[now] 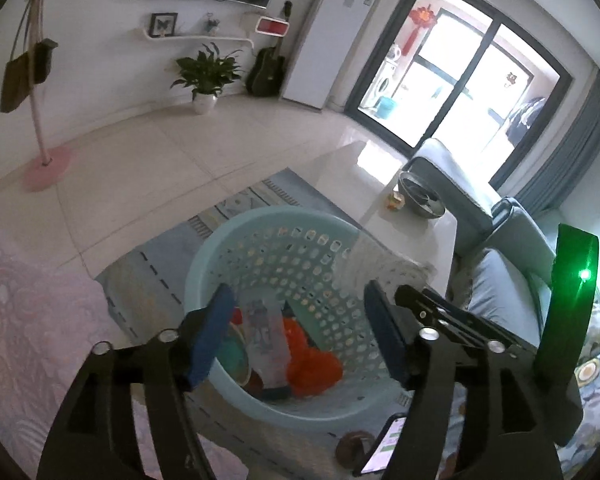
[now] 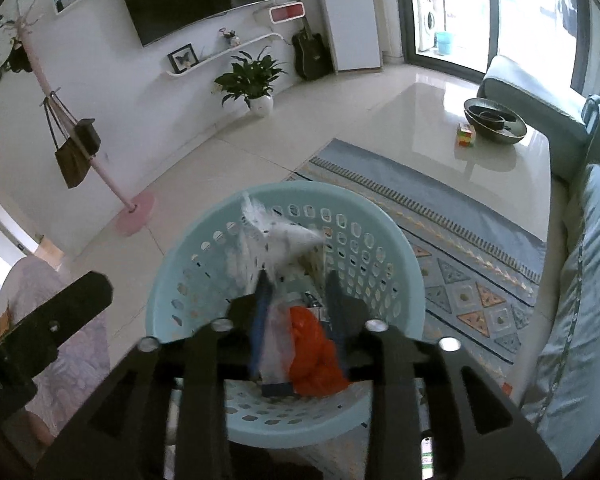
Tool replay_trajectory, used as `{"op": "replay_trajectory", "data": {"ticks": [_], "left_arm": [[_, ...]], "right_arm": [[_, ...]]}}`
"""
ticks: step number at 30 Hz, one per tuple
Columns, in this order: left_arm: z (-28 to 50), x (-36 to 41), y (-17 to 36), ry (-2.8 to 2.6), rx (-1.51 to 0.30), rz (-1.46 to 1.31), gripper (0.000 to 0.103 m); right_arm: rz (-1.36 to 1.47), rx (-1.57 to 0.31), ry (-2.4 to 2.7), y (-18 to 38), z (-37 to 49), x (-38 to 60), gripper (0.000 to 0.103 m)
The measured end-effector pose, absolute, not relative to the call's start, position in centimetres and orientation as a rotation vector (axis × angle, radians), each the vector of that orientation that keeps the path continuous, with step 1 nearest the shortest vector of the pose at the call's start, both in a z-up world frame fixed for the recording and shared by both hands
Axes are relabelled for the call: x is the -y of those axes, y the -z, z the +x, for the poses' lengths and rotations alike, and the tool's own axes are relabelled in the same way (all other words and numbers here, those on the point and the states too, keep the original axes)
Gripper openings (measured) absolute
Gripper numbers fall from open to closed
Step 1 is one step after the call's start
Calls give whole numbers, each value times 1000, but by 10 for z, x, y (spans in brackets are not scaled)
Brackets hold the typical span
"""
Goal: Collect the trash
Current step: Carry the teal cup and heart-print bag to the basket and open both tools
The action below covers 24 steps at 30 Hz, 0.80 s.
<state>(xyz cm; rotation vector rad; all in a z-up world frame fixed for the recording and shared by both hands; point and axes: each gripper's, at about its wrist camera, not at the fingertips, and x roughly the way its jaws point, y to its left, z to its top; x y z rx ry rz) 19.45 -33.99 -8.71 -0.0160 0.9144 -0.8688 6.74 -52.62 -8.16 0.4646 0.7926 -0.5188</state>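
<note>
Daylight pours in through the glass balcony door (image 1: 456, 76), which is blown out to near white. It throws bright glare across the glossy floor tiles (image 1: 364, 156) and the white coffee table (image 2: 496, 152). The rest of the room is soft and evenly lit. Both fisheye views bend straight lines and darken to black at the corners. The clear plastic wrapper (image 2: 276, 240) is smeared by motion blur.

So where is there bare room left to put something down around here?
The glossy coffee table is bare between the rug and the metal bowl with its small colorful cube. The tiled floor toward the potted plant is open. The laundry basket is crowded with trash.
</note>
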Motion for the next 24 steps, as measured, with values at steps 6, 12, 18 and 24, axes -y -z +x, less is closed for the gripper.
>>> {"op": "replay_trajectory", "data": {"ticks": [6, 12, 18, 24], "left_arm": [[187, 323, 72, 869, -877, -48, 78], [175, 299, 45, 842, -813, -47, 78], [147, 257, 14, 769, -712, -43, 85], [128, 193, 8, 624, -677, -89, 87]], "right_arm": [[467, -770, 517, 74, 58, 525, 54], [458, -730, 461, 53, 52, 508, 55], [384, -658, 386, 27, 40, 480, 63], [312, -607, 326, 6, 34, 441, 72]]}}
